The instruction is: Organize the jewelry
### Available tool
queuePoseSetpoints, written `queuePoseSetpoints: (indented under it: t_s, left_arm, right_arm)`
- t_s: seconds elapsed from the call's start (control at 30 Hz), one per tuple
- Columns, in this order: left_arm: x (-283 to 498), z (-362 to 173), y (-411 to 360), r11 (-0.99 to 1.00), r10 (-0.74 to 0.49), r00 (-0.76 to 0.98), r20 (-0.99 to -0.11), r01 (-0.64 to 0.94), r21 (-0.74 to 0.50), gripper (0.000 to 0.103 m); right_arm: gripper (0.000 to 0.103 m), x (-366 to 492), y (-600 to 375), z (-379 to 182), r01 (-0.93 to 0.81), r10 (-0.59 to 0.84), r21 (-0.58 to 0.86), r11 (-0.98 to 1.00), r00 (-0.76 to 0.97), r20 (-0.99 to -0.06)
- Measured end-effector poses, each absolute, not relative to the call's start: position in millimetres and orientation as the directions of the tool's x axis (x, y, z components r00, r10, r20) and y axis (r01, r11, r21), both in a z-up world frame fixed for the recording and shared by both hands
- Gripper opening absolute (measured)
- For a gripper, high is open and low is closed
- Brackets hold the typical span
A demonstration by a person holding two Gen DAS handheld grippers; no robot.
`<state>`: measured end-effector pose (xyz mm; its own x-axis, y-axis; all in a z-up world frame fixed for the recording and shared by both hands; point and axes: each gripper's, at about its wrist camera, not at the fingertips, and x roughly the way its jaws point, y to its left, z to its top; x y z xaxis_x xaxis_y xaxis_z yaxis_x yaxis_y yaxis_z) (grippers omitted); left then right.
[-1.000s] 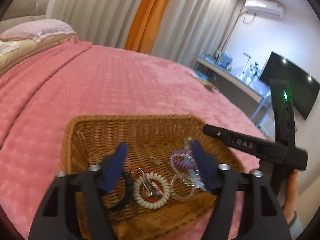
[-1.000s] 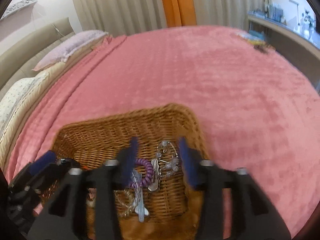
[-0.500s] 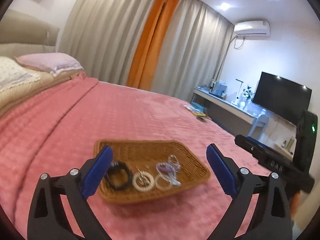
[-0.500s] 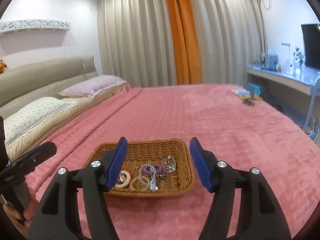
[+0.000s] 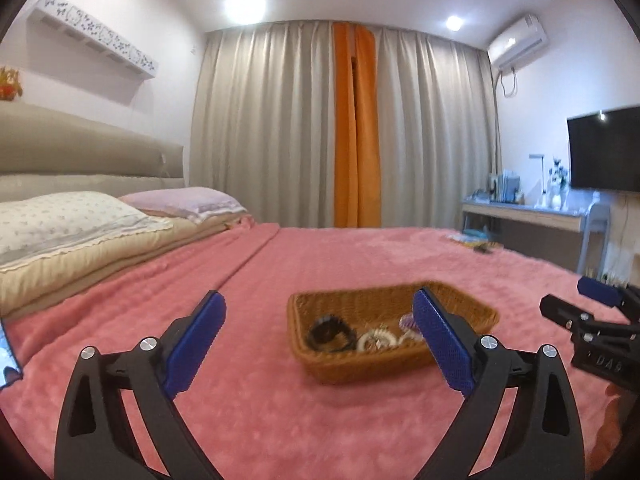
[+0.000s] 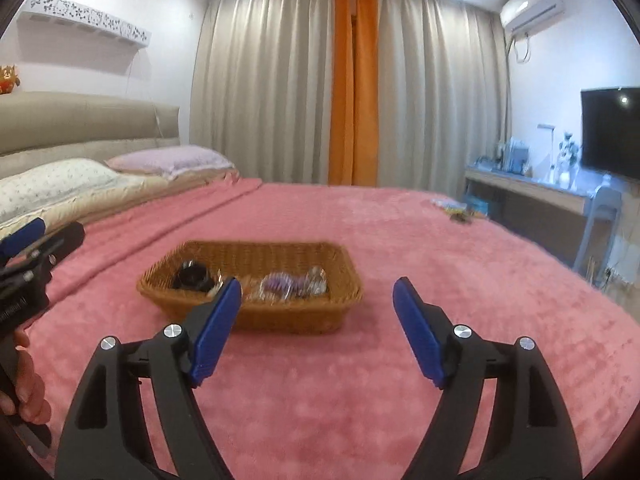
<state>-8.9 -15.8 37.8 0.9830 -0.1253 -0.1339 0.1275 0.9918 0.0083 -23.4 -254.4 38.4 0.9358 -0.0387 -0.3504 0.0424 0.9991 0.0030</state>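
A brown wicker basket (image 5: 360,368) (image 6: 296,322) sits on the pink bedspread. It holds a black band (image 5: 331,334) (image 6: 192,275), a white coil tie (image 5: 376,338), a purple coil tie (image 6: 278,281) and clear bead pieces (image 6: 316,278). My left gripper (image 5: 320,344) is open and empty, pulled back with the basket ahead to the right. My right gripper (image 6: 318,320) is open and empty, just short of the basket's near rim. Each gripper shows at the edge of the other's view.
The pink bedspread (image 6: 440,280) spreads all round the basket. Pillows (image 5: 72,220) lie at the left by the headboard. Small items (image 6: 456,212) lie at the bed's far right edge. A desk (image 6: 528,192) and TV (image 6: 612,132) stand beyond.
Both grippers have pulled back and up from the basket, where they hovered a second ago. Their jaws have opened wider. The jewelry stays in the basket.
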Motion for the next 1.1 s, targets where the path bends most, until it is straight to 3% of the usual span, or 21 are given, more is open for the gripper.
queuePoseSetpoints:
  t_s: [0.2, 0.53, 0.63, 0.9, 1.1]
  left_arm:
    - [7.1, 11.7, -11.7, 0.997, -0.081, 0.971, -0.226, 0.083, -0.001, 0.095]
    - [1.9, 3.9, -25.1, 0.996, -0.028, 0.979, -0.203, 0.043, 0.072, 0.095]
    - [2.2, 3.1, -31.3, 0.994, -0.021, 0.979, -0.205, 0.042, 0.102, 0.095]
    - [3.9, 2.2, -26.5, 0.996, -0.022, 0.978, -0.207, 0.039, 0.077, 0.095]
    - [2.8, 2.4, -25.9, 0.997, -0.025, 0.979, -0.202, 0.04, 0.071, 0.095]
  right_arm:
    - [0.074, -20.4, -258.1, 16.7, 0.062, -0.046, 0.03, 0.998, 0.924, -0.381]
    - [0.074, -22.1, -255.5, 6.4, 0.06, -0.041, 0.037, 0.998, 0.923, -0.383]
    - [0.08, -24.8, -258.7, 5.9, 0.063, -0.037, 0.056, 0.996, 0.926, -0.377]
    - [0.08, -24.0, -273.4, 3.7, 0.048, 0.009, 0.135, 0.99, 0.918, -0.395]
    - [0.08, -22.2, -266.8, 1.6, 0.055, -0.009, 0.104, 0.993, 0.916, -0.401]
